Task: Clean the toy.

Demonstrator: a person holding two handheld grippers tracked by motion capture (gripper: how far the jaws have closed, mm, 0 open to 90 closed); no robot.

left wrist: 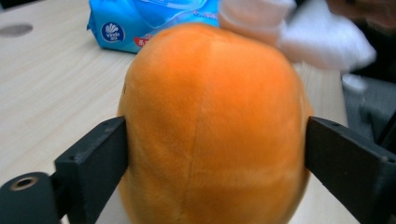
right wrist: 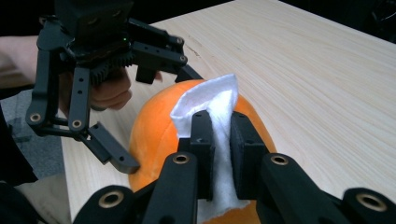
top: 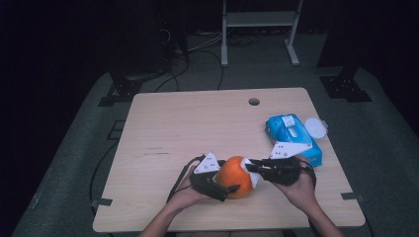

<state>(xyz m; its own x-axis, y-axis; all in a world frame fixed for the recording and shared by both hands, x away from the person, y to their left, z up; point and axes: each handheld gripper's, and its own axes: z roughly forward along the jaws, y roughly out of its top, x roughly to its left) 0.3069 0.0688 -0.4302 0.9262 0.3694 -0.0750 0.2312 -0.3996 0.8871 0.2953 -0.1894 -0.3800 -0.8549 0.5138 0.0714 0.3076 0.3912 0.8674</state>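
In the high view an orange plush ball [top: 234, 176] sits on the surface [top: 197, 123] near the front edge, between the left gripper [top: 228, 191] and the right gripper [top: 251, 167]; a blue wipes pack [top: 289, 136] lies behind. In the left gripper view the jaws stand wide at either side of the ball [left wrist: 212, 130], touching its flanks. In the right gripper view the jaws are nearly closed, pinching a white wipe [right wrist: 217, 121] against the ball's top.

Blue wipes pack [top: 292, 138] beside white lid [top: 315, 127]
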